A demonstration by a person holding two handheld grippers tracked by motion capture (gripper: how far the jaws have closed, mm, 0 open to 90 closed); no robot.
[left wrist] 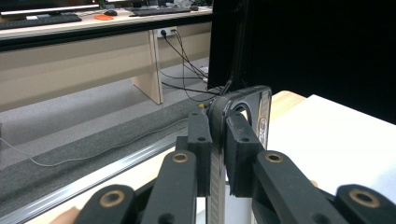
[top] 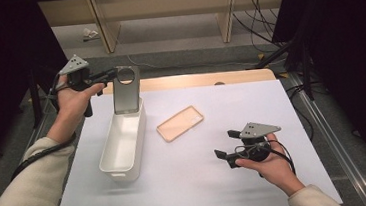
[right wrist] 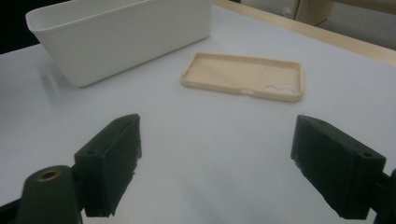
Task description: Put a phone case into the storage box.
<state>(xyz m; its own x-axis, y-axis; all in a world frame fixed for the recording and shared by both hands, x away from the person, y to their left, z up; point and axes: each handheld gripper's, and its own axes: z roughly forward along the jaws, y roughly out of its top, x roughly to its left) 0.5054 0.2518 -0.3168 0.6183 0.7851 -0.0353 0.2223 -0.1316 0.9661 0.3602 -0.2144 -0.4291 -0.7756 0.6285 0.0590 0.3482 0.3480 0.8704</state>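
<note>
Nearest to the person, at the lower right of the high view, the right gripper [top: 226, 144] rests low over the white table [top: 199, 192], held in the right hand [top: 269, 163]. Its two black jaws stand wide apart and nothing is between them. In the right gripper view, the pads [right wrist: 109, 163] frame a bare part of the table surface.

A little farther, near the middle of the table, the beige phone case [top: 180, 123] lies flat with its open side up. The two round camera holes are visible in the right gripper view [right wrist: 243, 76]. It is well apart from the right gripper and lies just beside the white bin [top: 124, 141].

The white bin is long and narrow, and it stands on the left part of the table, with its length running away from the person.

Farthest, the left gripper [top: 111, 76] is held up in the left hand [top: 73, 102] above the far end of the bin. Its jaws are closed tightly on the upper edge of a grey phone case [top: 126, 90], which hangs upright with its lower end at the rim of the bin. In the left gripper view, the pads [left wrist: 201, 149] press the grey phone case [left wrist: 259, 112] from both sides.
</note>
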